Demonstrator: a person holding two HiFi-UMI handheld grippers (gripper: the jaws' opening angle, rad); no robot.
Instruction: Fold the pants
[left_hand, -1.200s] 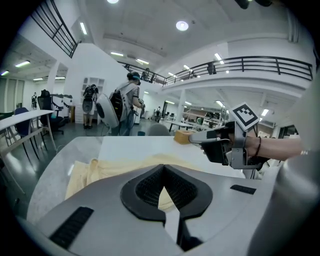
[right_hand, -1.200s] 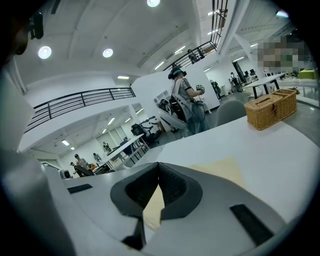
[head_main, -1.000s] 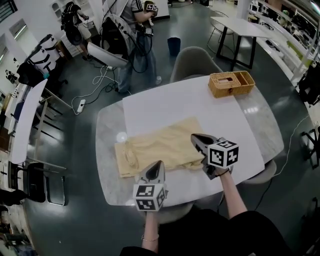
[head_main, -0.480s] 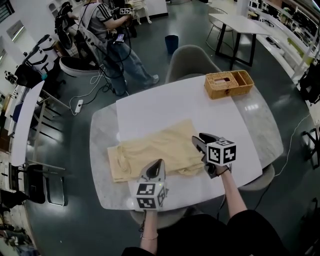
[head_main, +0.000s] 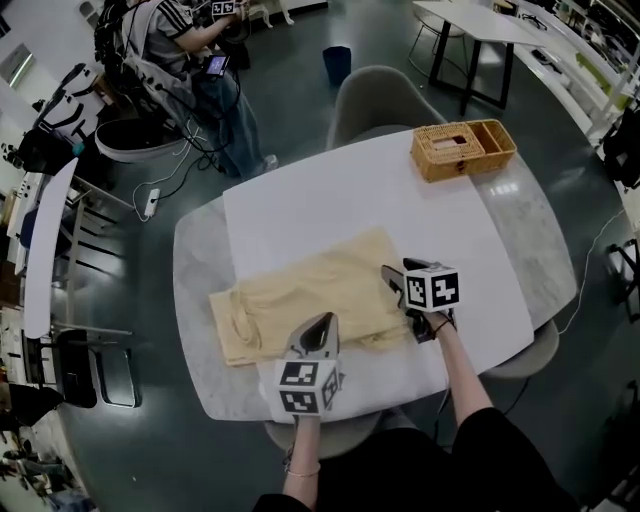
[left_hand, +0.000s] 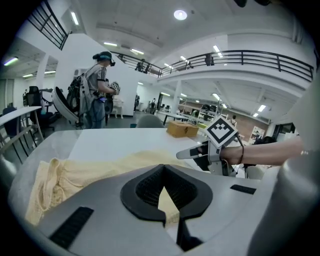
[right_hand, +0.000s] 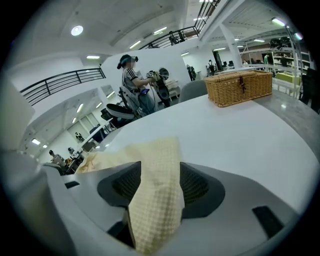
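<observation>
Head view: the pants, pale yellow with a waffle-like weave, lie flat and crosswise on a white sheet that covers the middle of a marble counter. Their crumpled end points to the counter's left edge; the smoother end reaches toward the centre. Both grippers sit at the near long edge of the cloth. The right gripper is at the pants' right-hand end, pointing down and away from the person. Right gripper view: the jaws stand apart and have just been opening; a strip of the pants runs up between them and drapes over the lower body of the tool, with neither pad pressing on it, so the cloth is released though not clear of the jaws. The left gripper is at the middle of the near edge, well apart from the right one. Left gripper view: the jaw tips meet at the front, and yellow cloth shows in the hollow between the pads, which reads as clenched on the pants' edge. A wicker basket stands at the far right corner of the sheet, well apart from the pants. A grey chair is at the far side of the counter. A person in a striped top stands beyond, on the dark floor.
</observation>
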